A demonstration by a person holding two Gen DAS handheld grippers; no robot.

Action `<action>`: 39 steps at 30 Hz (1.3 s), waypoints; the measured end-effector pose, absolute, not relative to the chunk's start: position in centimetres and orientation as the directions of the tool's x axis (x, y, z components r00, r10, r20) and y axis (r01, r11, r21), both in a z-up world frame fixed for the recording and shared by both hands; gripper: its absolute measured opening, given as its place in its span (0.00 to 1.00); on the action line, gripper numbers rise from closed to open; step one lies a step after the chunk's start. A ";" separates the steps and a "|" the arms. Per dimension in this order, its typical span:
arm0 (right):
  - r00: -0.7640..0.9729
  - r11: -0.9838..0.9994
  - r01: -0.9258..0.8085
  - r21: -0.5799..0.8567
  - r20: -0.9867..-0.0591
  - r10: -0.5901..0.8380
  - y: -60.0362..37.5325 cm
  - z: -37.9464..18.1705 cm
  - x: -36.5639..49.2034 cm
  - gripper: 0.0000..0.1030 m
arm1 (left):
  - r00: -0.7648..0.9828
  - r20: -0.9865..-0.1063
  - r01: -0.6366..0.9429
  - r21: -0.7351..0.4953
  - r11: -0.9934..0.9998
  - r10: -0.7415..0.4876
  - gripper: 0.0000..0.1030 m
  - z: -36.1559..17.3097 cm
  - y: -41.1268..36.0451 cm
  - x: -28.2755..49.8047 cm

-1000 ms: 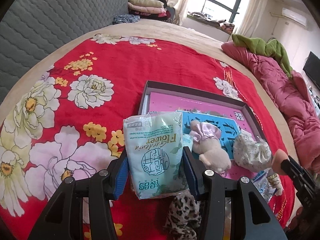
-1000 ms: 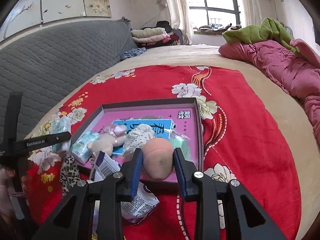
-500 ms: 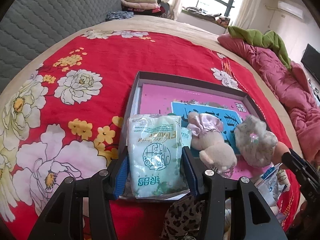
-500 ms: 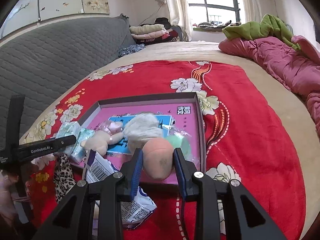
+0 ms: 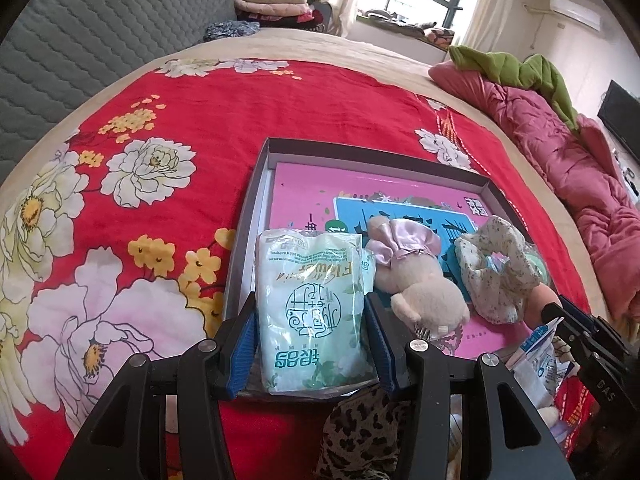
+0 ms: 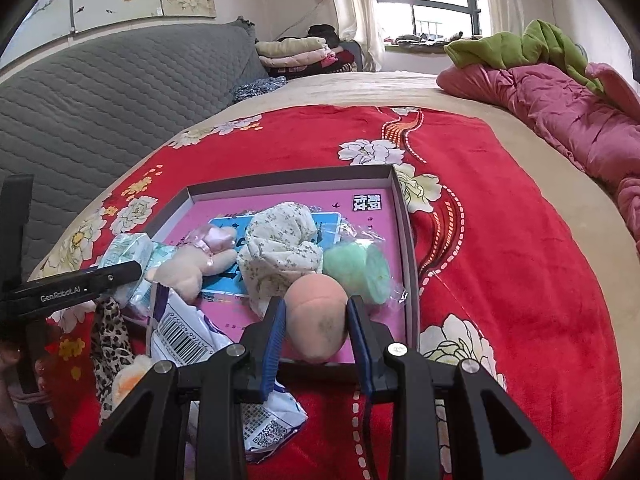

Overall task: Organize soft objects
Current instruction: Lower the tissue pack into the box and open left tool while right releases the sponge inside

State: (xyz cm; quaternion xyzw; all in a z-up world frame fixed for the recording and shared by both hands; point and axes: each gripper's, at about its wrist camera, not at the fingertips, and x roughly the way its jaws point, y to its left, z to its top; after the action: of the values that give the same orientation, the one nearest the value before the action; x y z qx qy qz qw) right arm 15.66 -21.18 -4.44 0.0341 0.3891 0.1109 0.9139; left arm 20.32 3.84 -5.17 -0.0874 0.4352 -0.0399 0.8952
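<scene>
Two grippers, both loaded. Our left gripper [image 5: 312, 344] pinched a green tissue pack [image 5: 312, 312] across its width, blue pads flat on both sides so the slippery wrap wouldn't slide; the pack hung over the near-left corner of the shallow box [image 5: 256, 184], probably lined up for a drop there, since that corner looked free. Our right gripper [image 6: 316, 328] squeezed a peach-coloured sponge ball [image 6: 316, 320] between its pads, held just above the box's near edge, beside a bagged green puff [image 6: 360, 268] already inside.

Next out, inside the box on its pink liner: a plush toy with a pink bonnet [image 5: 416, 280] and a floral fabric bundle [image 5: 492, 268], side by side and touching. We judged the box as the collecting spot, with items packed along the near side.

Outside it, on the red floral blanket [image 5: 200, 92]: a leopard-print cloth [image 5: 360, 436] and a white barcode packet [image 6: 192, 332], both apparently not yet sorted. Pink quilt [image 6: 560, 104] lay well apart at the bed's far side.
</scene>
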 end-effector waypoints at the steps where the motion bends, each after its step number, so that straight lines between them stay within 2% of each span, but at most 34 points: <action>1: 0.671 0.974 -0.173 0.143 -0.707 0.223 -21.1 -4.5 15.7 0.31 | 0.618 -0.772 -0.003 -0.191 0.982 -0.148 0.50 -5.2 3.8 20.3; 6: 0.658 0.982 -0.148 0.115 -0.730 0.185 -21.0 -5.1 16.2 0.31 | 0.618 -0.772 0.000 -0.191 0.982 -0.151 0.50 -5.1 3.9 20.3; 24: 0.664 0.983 -0.148 0.110 -0.726 0.182 -21.1 -4.4 15.8 0.32 | 0.620 -0.768 0.015 -0.192 0.981 -0.160 0.50 -5.1 3.5 20.3; 28: 0.681 0.983 -0.145 0.110 -0.710 0.180 -21.6 -3.7 15.0 0.36 | 0.621 -0.764 0.014 -0.213 0.977 -0.176 0.50 -5.2 3.7 20.3; 39: 0.692 0.979 -0.131 0.154 -0.693 0.201 -22.5 -2.6 14.0 0.37 | 0.624 -0.745 0.002 -0.300 0.954 -0.235 0.54 -5.5 4.5 20.7</action>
State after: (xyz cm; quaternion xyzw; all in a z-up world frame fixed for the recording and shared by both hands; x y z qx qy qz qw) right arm 14.01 -22.50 -2.65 0.0462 0.3817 0.0905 0.9187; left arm 20.73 4.50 -5.54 -0.1362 0.4282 -0.0665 0.8909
